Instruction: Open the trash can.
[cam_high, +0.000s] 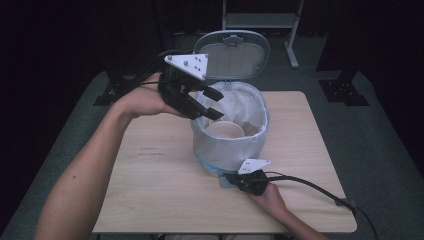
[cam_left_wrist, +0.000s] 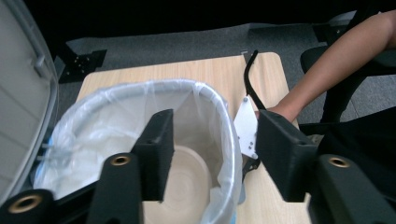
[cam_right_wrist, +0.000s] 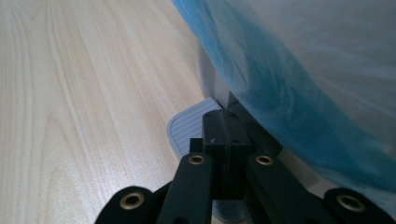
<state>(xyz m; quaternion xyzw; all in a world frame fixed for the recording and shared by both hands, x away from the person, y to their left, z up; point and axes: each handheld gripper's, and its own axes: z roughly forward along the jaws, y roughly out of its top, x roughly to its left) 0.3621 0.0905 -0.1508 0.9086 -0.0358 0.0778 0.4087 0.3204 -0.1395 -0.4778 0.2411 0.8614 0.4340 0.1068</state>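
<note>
A pedal bin (cam_high: 230, 145) lined with a pale plastic bag (cam_high: 250, 100) stands at the centre of the desk (cam_high: 150, 200) in the high view, its lid (cam_high: 232, 52) tipped up and back toward the top of the frame. The lid appears to stay up because the right hand-held gripper (cam_high: 235, 179), low at the bin's near foot in the lower middle of that view, has its jaws closed together and pressed down on the ribbed foot pedal (cam_right_wrist: 191, 128), which the right gripper view shows just under the jaw tips at the centre, beside the blue-tinted bag hanging over the bin's side. With the mouth held open that way, the left hand-held gripper (cam_high: 212, 102) hovers over the rim at the upper left of the bin, its jaws parted with nothing between them. Below them, in the left gripper view, a shallow beige bowl (cam_left_wrist: 187, 186) lies at the bottom of the bag, at the lower centre of the frame, so the bowl seems to have been dropped in as rubbish. The same bowl shows inside the bin in the high view (cam_high: 225, 131), tilted against the liner.
</note>
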